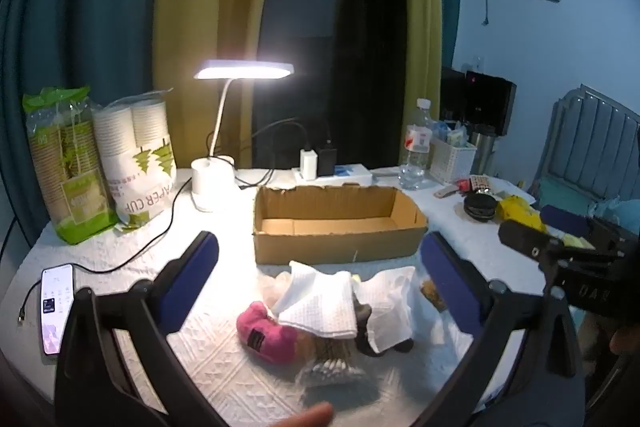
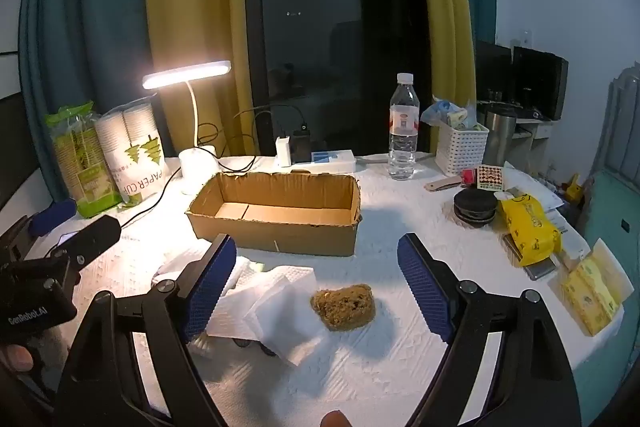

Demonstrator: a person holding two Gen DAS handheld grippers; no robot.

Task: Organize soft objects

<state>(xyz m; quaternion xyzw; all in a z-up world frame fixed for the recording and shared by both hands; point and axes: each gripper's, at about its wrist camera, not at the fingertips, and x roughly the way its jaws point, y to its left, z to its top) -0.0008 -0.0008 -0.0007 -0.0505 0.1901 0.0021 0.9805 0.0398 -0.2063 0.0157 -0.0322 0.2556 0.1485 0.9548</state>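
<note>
A heap of soft things lies on the white table cover in front of an empty cardboard box [image 1: 360,247]. In the left wrist view the heap holds a pink plush piece [image 1: 264,335], a folded white cloth [image 1: 320,303], a second white cloth [image 1: 390,307] over something dark, and a clear packet of cotton swabs [image 1: 330,367]. My left gripper [image 1: 320,243] hangs open above the heap, touching nothing. In the right wrist view a brown sponge [image 2: 343,305] sits beside the white cloths [image 2: 280,307], short of the box [image 2: 276,237]. My right gripper [image 2: 316,247] stands open over the sponge, nothing between its pads.
A lit desk lamp [image 1: 212,183], two bags of paper cups [image 1: 136,163] and a phone [image 1: 56,307] on a cable stand at the left. Behind the box are a power strip [image 2: 332,159], a water bottle [image 2: 403,131] and a white basket [image 2: 460,151]. Yellow packets [image 2: 528,231] lie at the right.
</note>
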